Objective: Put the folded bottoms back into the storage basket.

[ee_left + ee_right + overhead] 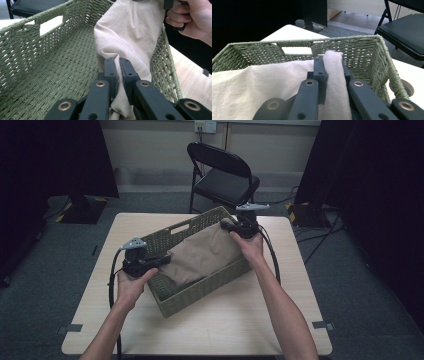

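A: Cloth first. Where is it?

B: Beige cloth sits inside the green woven basket, draped across it from the near-left end up to the far-right end. Part of the basket floor is bare on the far-left side, seen in the left gripper view.

A: Tools?

B: Left tool has its jaws pressed together on a fold of the cloth at the basket's near-left end. Right tool is pinching a bunched ridge of the cloth at the far-right end, just inside the basket wall. Both closed on fabric.

A: Cloth lifted?

B: Hangs taut-ish between the two tools, upper edge about level with the rim. Cannot tell if the middle touches the basket floor.

A: Hands?

B: Left hand grips the left tool from the near side; right hand grips the right tool, forearms coming in from the near edge of the desk.

A: Basket placement?

B: Middle of the desk, turned diagonally, one end toward the near-left, the other toward the far-right corner. Handle slot in its far long wall.

A: Anything around?

B: Black folding chair beyond the far edge of the desk. Cables from both tools trail toward the near edge.
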`<action>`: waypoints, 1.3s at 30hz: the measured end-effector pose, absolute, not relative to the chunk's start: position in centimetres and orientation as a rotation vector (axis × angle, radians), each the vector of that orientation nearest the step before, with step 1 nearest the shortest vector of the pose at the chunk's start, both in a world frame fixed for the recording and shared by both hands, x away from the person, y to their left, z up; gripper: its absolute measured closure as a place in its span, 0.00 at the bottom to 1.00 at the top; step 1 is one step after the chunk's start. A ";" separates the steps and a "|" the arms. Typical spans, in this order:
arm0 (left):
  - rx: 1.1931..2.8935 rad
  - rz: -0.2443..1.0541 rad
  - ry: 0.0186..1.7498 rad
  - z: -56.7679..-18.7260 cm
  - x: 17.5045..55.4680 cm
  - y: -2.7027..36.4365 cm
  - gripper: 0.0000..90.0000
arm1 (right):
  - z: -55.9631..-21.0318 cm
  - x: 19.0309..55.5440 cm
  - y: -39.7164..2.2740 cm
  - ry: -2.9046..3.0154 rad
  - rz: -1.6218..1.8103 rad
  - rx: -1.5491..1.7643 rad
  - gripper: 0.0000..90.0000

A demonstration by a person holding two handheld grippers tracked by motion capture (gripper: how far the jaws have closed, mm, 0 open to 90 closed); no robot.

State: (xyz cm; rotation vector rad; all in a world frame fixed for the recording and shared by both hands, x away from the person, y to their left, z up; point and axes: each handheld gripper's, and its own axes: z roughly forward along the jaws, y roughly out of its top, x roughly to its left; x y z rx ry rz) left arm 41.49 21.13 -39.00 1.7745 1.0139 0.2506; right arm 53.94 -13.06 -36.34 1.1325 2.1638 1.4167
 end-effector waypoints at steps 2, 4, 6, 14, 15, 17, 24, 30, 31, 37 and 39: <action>1.788 0.246 1.024 -39.2 41.7 21.1 0.95 | -36.6 54.1 -13.0 2.170 1.399 1.137 0.92; 1.791 0.247 1.030 -39.3 41.8 21.1 0.95 | -36.9 54.3 -12.9 2.179 1.389 1.141 0.92; 1.801 0.249 1.045 -39.5 42.1 21.1 0.95 | -37.0 54.3 -12.8 2.181 1.380 1.143 0.92; 1.822 0.257 1.092 -40.0 42.6 21.0 0.91 | -38.0 54.9 -12.3 2.211 1.321 1.162 0.88; 1.813 0.266 1.112 -40.0 42.7 21.2 0.89 | -38.0 55.0 -12.2 2.203 1.305 1.171 0.82; 1.794 0.264 1.130 -40.1 42.9 21.5 0.77 | -37.9 55.2 -12.2 2.181 1.265 1.192 0.65; 1.752 0.317 1.142 -39.7 42.8 22.7 0.67 | -37.1 55.2 -12.2 2.162 1.233 1.161 0.55; 1.774 0.324 1.114 -39.6 42.4 22.5 0.68 | -37.1 55.0 -13.0 2.167 1.272 1.169 0.52; 1.770 0.321 1.106 -39.5 42.3 22.4 0.67 | -37.1 55.0 -13.0 2.167 1.272 1.169 0.52; 1.786 0.312 1.064 -39.0 41.5 22.0 0.63 | -36.7 54.3 -14.0 2.156 1.290 1.147 0.51; 1.772 0.306 1.076 -38.8 41.2 22.2 0.62 | -36.6 53.8 -15.0 2.156 1.305 1.149 0.50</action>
